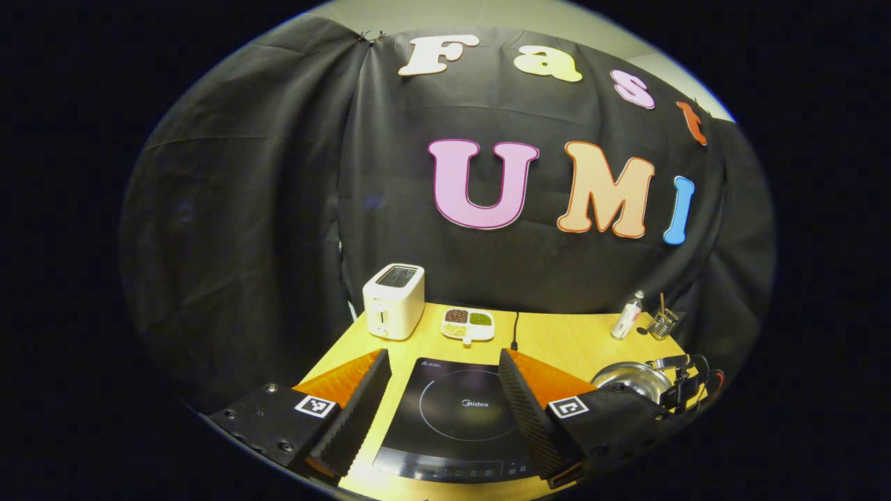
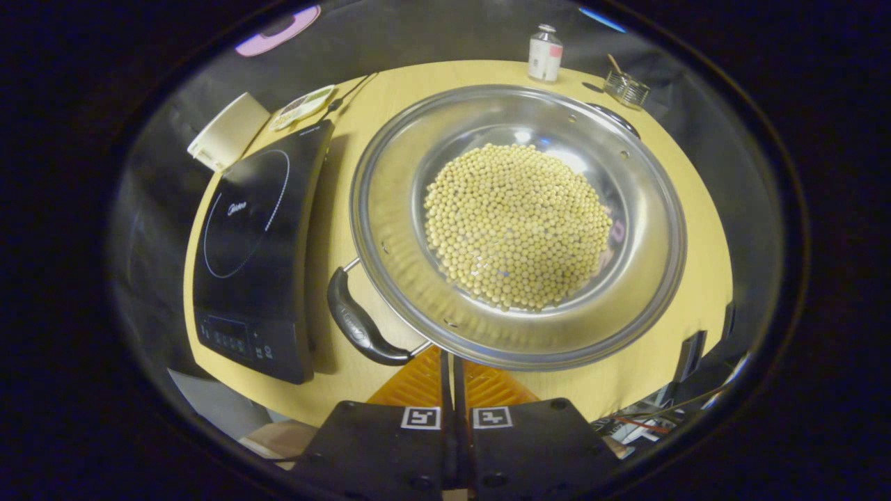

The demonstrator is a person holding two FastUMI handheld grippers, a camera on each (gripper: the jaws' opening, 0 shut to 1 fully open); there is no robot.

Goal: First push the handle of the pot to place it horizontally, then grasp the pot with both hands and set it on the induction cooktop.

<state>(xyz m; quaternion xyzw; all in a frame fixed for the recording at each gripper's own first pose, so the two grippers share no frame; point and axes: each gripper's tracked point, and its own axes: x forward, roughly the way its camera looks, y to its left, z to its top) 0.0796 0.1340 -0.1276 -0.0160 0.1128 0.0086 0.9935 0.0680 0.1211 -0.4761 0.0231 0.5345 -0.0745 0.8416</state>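
Left gripper view: the left gripper (image 1: 445, 396), fingers spread wide, hangs over the induction cooktop (image 1: 456, 417) at the yellow desk's (image 1: 564, 341) near edge, black cloth behind. Right gripper view: the right gripper (image 2: 452, 379), fingers pressed together on nothing, sits beside the handle (image 2: 358, 327) of the bean-filled pot (image 2: 518, 223), right of the cooktop

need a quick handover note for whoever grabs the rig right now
Left gripper: jaws open, hovering over the induction cooktop, holding nothing.
Right gripper: jaws shut with nothing between them, at the near rim of the pot, right by its black handle.
Pot, full of yellow beans, sits on the table beside the cooktop, not on it.
Left: finish levelling the handle, grasp with both grippers, set it on the cooktop.
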